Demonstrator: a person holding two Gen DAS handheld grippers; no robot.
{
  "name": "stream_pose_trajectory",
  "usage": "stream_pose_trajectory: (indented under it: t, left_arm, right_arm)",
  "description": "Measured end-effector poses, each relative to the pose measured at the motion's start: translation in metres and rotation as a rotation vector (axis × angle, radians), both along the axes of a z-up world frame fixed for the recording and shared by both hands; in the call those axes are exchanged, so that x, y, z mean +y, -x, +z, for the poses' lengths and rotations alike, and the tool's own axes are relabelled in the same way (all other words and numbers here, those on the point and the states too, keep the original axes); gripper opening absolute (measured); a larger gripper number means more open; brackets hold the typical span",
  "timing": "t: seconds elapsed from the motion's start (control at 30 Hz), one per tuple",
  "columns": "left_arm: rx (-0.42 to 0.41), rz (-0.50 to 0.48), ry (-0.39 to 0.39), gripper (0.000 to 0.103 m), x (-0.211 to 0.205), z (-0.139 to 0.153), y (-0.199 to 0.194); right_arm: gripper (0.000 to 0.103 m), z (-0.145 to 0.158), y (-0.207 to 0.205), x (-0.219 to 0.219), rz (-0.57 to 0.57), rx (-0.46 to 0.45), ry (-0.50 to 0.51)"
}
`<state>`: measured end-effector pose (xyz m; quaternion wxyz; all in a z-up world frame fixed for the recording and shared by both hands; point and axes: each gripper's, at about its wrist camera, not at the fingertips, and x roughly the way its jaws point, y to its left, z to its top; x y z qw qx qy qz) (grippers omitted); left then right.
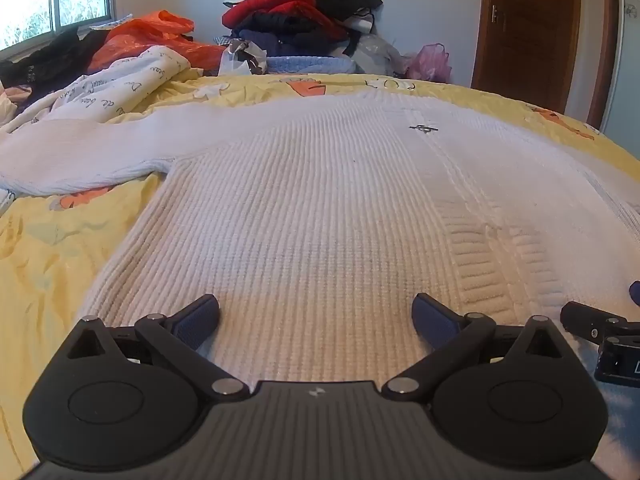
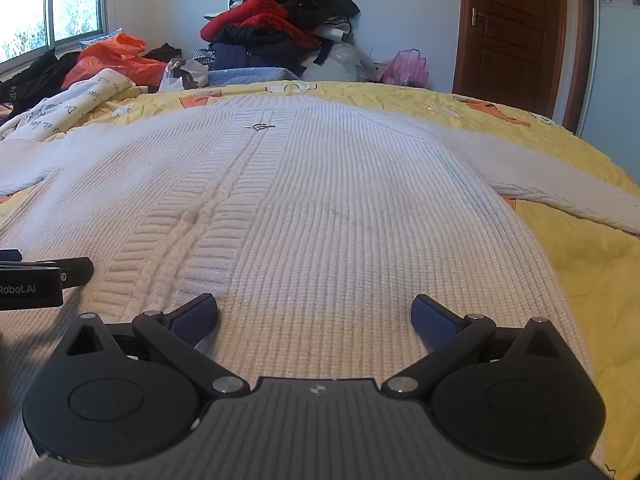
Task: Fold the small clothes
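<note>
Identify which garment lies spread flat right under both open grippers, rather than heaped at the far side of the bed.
The white ribbed knit sweater: it alone lies flat, sleeves out, on the yellow bedspread. The red garment sits bundled in the far pile.

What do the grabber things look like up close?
Both tongs look alike: the left tongs and right tongs are black plastic with two round discs, silver pins at the joints, and a ribbed grey middle bearing a small white mark. Their fingertips have bumpy blue pads. White lettering shows on the left one's side.
</note>
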<state>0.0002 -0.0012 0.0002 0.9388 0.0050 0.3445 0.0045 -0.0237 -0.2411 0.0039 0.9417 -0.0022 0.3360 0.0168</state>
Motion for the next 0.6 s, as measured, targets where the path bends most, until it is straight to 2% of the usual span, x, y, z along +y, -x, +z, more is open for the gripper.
stream_pose_trajectory:
  t: [0.6]
  left_arm:
    - [0.015, 0.011, -0.024, 0.103, -0.0057, 0.0029, -0.0002]
  right_arm:
    - [0.103, -0.0007, -0.0003, -0.0004, 0.000, -0.001, 0.000]
